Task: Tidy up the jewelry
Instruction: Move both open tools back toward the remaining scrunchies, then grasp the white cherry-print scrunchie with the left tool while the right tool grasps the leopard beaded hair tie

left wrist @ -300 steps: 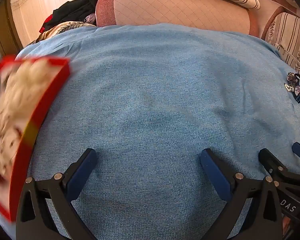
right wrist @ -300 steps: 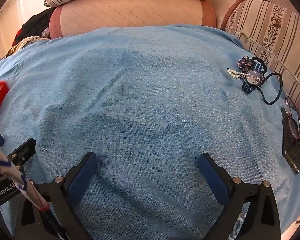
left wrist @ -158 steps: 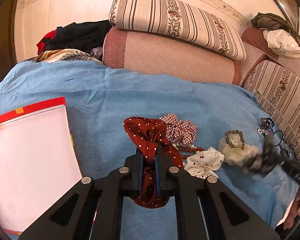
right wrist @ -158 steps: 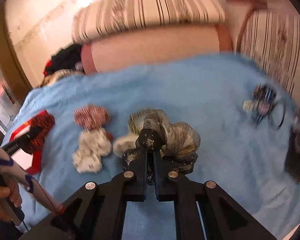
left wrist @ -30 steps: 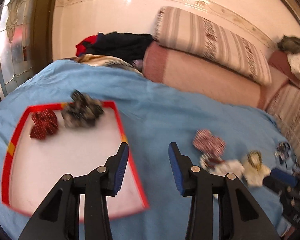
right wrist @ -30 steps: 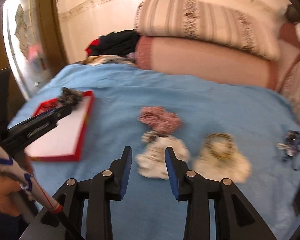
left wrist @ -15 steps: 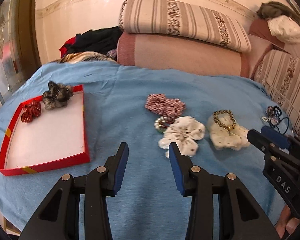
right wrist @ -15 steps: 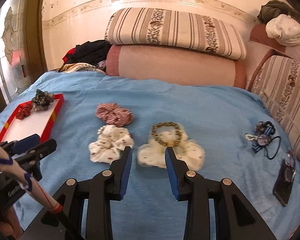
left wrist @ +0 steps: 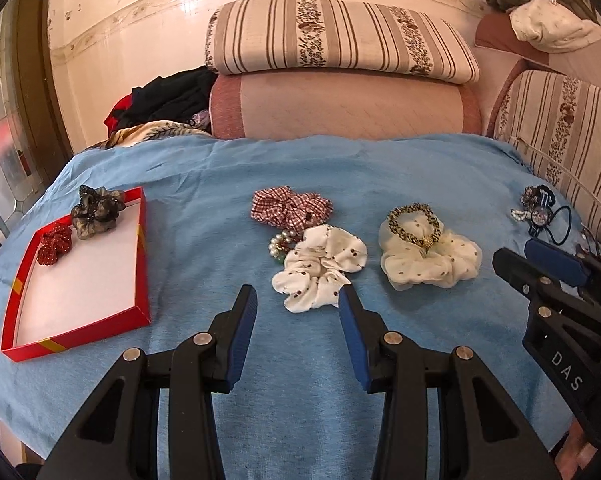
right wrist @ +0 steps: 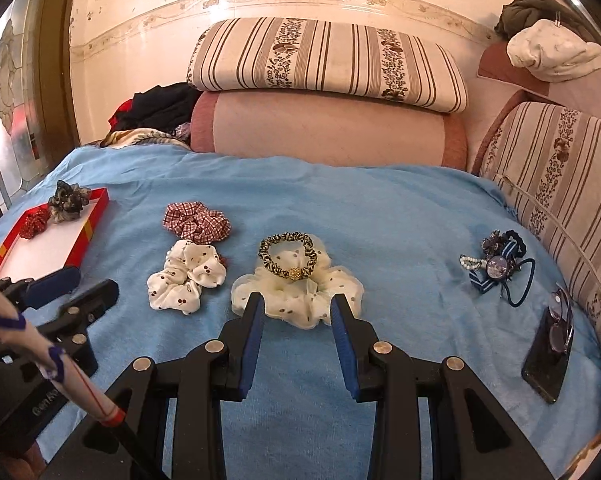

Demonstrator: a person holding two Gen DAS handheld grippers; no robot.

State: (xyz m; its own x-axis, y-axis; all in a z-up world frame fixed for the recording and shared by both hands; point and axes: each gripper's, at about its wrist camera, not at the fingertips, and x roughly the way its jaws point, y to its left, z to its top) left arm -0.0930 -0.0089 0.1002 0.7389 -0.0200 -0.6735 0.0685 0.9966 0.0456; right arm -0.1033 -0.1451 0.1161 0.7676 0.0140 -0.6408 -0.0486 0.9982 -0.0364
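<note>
My left gripper [left wrist: 298, 296] is open, its tips at the near edge of a white cherry-print scrunchie [left wrist: 320, 268] on the blue bedspread. Behind the scrunchie lie a red-check scrunchie [left wrist: 290, 210] and a pearl bracelet [left wrist: 280, 242]. My right gripper [right wrist: 297, 300] is open, its tips either side of the near edge of a cream dotted scrunchie [right wrist: 296, 292]. A leopard hair tie [right wrist: 286, 254] rests on top of that scrunchie. The red tray [left wrist: 142, 240] at left holds a red dotted scrunchie [left wrist: 54, 244] and a grey-brown one [left wrist: 96, 212].
A small heap of jewelry and hair ties [right wrist: 496, 264] lies at the right. Nearer the edge sits a phone with glasses on it [right wrist: 548, 348]. Pillows and clothes line the back, and a striped cushion [right wrist: 560, 200] borders the right side.
Both grippers have swung right, away from the tray, and now sit close to the white and cream scrunchies. Their jaws stand as wide as before.
</note>
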